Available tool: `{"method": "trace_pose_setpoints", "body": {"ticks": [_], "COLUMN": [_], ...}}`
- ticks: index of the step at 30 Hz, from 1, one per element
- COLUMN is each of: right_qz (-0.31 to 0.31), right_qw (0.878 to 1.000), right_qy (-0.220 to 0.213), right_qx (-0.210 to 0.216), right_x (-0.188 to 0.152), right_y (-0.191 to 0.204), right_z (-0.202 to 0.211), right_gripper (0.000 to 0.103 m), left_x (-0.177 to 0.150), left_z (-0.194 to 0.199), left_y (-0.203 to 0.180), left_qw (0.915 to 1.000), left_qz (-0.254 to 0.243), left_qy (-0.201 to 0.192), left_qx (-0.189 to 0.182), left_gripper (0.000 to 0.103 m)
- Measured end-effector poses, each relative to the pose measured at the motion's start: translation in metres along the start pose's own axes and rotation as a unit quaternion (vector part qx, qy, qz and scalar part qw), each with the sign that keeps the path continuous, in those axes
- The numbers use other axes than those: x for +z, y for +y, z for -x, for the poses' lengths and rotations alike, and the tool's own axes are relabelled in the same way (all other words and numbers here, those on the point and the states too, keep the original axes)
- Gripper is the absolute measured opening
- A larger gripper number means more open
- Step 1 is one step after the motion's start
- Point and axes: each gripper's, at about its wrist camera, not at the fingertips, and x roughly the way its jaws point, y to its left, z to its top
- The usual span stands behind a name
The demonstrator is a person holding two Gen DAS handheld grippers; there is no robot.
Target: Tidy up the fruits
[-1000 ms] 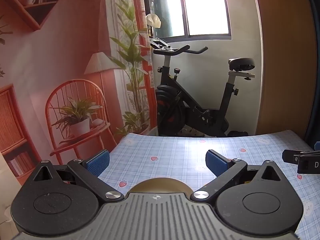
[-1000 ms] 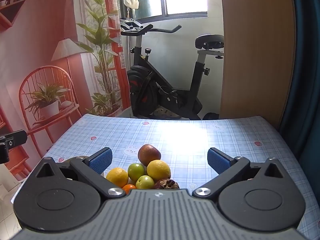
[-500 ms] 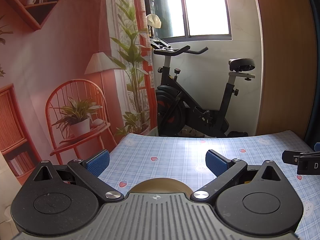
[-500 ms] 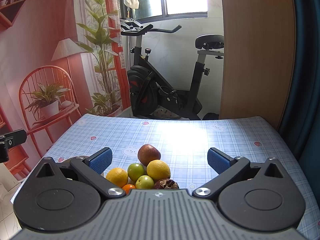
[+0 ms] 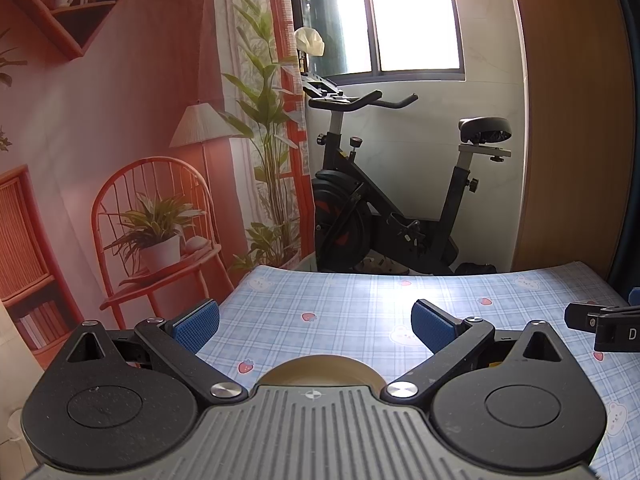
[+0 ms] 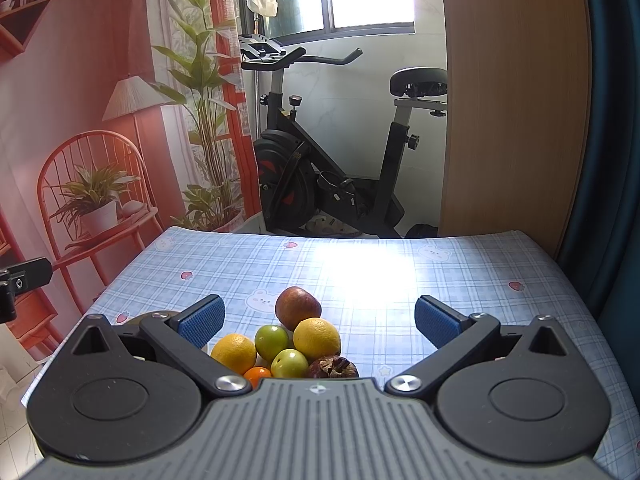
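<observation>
Several fruits lie clustered on the blue checked tablecloth (image 6: 380,264) in the right wrist view: a red apple (image 6: 298,307), two yellow oranges (image 6: 317,339) (image 6: 234,353), two green fruits (image 6: 272,340) (image 6: 289,363), a small orange one (image 6: 257,374) and a brown wrinkled one (image 6: 332,367). My right gripper (image 6: 318,322) is open above and just behind the pile, holding nothing. In the left wrist view my left gripper (image 5: 316,326) is open and empty over the cloth, with the rim of a tan plate (image 5: 320,370) showing just below its body.
The other gripper's black tip shows at the right edge (image 5: 600,326) of the left view and at the left edge (image 6: 20,280) of the right view. Beyond the table's far edge stand an exercise bike (image 6: 320,184) and a wooden panel (image 6: 512,100).
</observation>
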Motion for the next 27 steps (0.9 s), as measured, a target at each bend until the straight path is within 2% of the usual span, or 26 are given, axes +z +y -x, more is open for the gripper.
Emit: {"method": "trace_pose_setpoints", "body": {"ticks": [20, 25, 27], "right_qz": [0.002, 0.006, 0.005], "right_qw": [1.000, 1.000, 1.000], "right_qy": [0.002, -0.004, -0.015], "right_qx": [-0.002, 0.005, 0.005], "right_x": [-0.003, -0.007, -0.012], "right_y": [0.000, 0.000, -0.003], "right_z": [-0.002, -0.005, -0.006], "right_gripper": [0.103, 0.103, 0.103], "left_x": [-0.001, -0.005, -0.005], "left_z": [-0.002, -0.009, -0.013], "left_y": [0.002, 0.001, 0.001], "left_qw": [1.0000, 0.9998, 0.9994], "left_qz": [0.003, 0.015, 0.035], "left_qy": [0.002, 0.000, -0.004], "left_qx": [0.002, 0.011, 0.005], "left_gripper": [0.103, 0.103, 0.103]}}
